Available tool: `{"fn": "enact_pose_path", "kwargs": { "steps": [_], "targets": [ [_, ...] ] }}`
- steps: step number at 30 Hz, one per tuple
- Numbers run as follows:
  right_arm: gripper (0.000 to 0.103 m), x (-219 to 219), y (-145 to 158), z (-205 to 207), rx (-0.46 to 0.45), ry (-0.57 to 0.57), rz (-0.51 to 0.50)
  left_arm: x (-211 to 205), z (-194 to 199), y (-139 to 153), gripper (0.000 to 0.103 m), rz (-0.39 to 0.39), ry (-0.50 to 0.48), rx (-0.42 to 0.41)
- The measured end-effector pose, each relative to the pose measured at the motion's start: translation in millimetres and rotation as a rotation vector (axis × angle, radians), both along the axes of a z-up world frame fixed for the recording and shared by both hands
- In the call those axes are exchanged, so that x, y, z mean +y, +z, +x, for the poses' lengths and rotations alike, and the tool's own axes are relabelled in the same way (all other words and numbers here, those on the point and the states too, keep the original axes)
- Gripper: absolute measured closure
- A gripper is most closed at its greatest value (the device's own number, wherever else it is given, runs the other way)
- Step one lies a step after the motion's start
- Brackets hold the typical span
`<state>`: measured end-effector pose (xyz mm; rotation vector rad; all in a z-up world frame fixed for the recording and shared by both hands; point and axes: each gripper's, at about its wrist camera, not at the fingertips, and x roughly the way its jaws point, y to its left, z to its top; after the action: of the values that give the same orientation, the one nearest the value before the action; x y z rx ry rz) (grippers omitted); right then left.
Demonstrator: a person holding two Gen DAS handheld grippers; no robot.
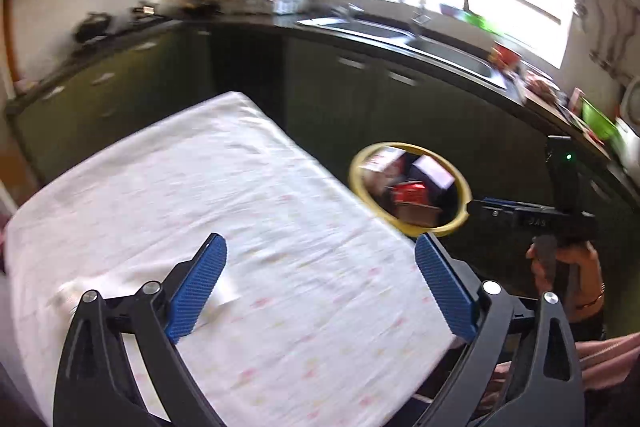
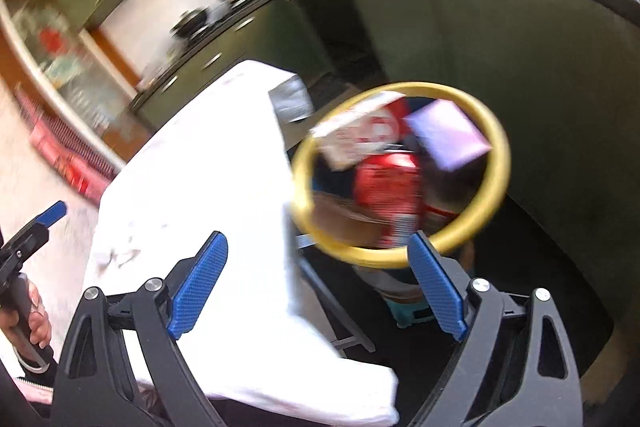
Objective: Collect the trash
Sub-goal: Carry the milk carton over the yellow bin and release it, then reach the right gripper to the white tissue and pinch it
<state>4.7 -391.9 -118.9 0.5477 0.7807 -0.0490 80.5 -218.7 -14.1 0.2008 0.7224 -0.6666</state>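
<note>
A yellow-rimmed trash bin [image 1: 357, 183] stands just past the right edge of the table [image 1: 240, 187], which has a white cloth over it. Inside lie a red pack [image 2: 388, 195], a white carton [image 2: 352, 135] and a pale purple box [image 2: 448, 135]. My left gripper [image 1: 320, 241] hangs open above the cloth, nothing between its blue pads. A small white scrap [image 1: 226, 291] lies on the cloth by its left finger. My right gripper [image 2: 318, 237] is open and empty, over the table's edge, facing the bin rim [image 2: 372, 257]. Both views are blurred.
Dark green cabinets [image 1: 360, 99] and a counter with a sink [image 1: 440, 55] curve behind the bin, under a bright window. The right gripper [image 1: 492, 207] and the hand [image 1: 560, 267] holding it show beside the bin. Metal table legs [image 2: 340, 307] stand under the cloth.
</note>
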Motion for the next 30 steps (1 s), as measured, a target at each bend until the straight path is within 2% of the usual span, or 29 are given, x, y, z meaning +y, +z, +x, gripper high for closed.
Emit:
{"fn": "enact_pose_path", "kwargs": {
  "steps": [4,9,11,14,17,21,24,30],
  "targets": [
    [0.017,59.1,18.9,37.3,-0.004,0.164,-0.068,90.5,-21.4,5.0,0.005,-0.008,0.203,-0.066],
    [0.017,146.8,34.1,91.1,-0.003,0.381,-0.124,185.5,-36.1,-3.5,0.005,-0.004,0.416,-0.089],
    [0.017,180.2,35.6,110.3,0.006,0.455,-0.126,212.5,-40.7,-11.7,0.005,0.01,0.486,-0.085],
    [0.017,234.0,35.0,138.5,0.022,0.572,-0.135,243.5,-44.3,-25.7,0.005,-0.005,0.533,-0.05],
    [0.02,284.9,31.5,162.6,0.04,0.667,-0.177,256.7,-44.1,-34.7,0.005,-0.018,0.552,-0.033],
    [0.021,326.0,16.9,189.6,0.096,0.715,-0.24,261.3,-45.3,-39.1,0.005,-0.027,0.551,-0.036],
    [0.022,336.3,5.4,199.9,0.128,0.709,-0.295,257.8,-42.7,-44.4,0.005,-0.024,0.55,-0.028],
    [0.022,342.1,-7.9,211.7,0.161,0.703,-0.334,255.5,-37.9,-55.1,0.005,-0.032,0.544,0.007]
  ]
}}
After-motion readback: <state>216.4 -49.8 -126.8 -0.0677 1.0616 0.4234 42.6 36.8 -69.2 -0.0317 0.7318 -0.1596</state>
